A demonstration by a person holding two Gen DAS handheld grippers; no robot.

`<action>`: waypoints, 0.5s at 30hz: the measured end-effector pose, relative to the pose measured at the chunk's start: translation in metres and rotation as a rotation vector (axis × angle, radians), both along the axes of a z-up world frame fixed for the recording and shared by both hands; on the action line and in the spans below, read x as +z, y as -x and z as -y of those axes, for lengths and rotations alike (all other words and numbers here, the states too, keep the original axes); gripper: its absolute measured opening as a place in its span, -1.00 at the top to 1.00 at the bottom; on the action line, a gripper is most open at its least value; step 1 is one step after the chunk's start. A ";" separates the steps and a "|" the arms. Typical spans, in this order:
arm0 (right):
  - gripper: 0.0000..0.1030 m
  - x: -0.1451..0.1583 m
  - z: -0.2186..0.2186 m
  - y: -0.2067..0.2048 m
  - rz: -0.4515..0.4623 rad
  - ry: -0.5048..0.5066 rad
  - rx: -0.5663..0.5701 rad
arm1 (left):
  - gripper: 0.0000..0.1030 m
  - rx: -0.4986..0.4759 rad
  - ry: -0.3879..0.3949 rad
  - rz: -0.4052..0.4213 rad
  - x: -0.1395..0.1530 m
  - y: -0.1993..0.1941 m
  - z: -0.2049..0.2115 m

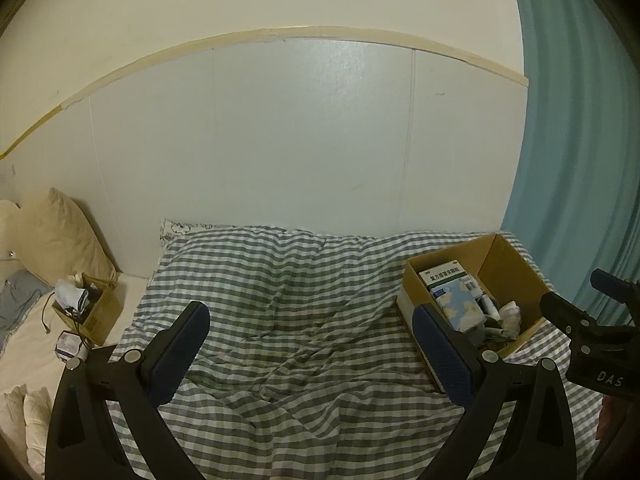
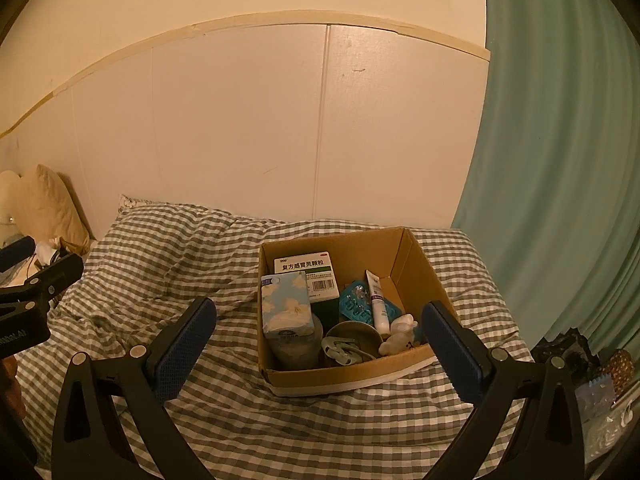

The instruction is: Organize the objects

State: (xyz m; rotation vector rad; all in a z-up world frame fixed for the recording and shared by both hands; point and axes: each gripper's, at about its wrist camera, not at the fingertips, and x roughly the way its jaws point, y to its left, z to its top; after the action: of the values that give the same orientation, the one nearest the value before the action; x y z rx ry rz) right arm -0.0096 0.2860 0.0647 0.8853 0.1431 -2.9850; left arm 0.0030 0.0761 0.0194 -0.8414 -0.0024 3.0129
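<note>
An open cardboard box (image 2: pixel 416 268) stands on the checked quilt (image 2: pixel 168 264). It holds a white and green medicine box (image 2: pixel 306 270), a blue cloud-print tissue pack (image 2: pixel 286 306), a white tube (image 2: pixel 378 304), a blue blister pack (image 2: pixel 356 304), a small white plush (image 2: pixel 400 332) and a paper cup (image 2: pixel 352 336). My right gripper (image 2: pixel 320 334) is open and empty, just in front of the box. My left gripper (image 1: pixel 312 340) is open and empty over the quilt (image 1: pixel 288 288), with the box (image 1: pixel 508 264) at its right finger.
A second small cardboard box (image 1: pixel 100 312) with cables and tissue stands at the left on a cream sheet, next to a beige pillow (image 1: pixel 56 236). A teal curtain (image 2: pixel 560 160) hangs at the right. Dark bags and clutter (image 2: pixel 592 380) lie beside the bed at the right.
</note>
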 end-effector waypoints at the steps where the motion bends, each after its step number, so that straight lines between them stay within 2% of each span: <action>1: -0.99 0.000 0.000 0.000 0.002 -0.001 -0.001 | -1.00 0.000 0.001 -0.001 0.000 0.000 0.000; 15: -0.99 -0.001 -0.003 0.001 0.001 0.005 -0.006 | -1.00 0.000 0.007 0.000 -0.001 -0.001 -0.005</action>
State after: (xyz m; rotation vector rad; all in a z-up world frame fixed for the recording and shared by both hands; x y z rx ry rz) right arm -0.0103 0.2893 0.0639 0.8886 0.1338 -2.9889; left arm 0.0038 0.0811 0.0186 -0.8423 0.0084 3.0145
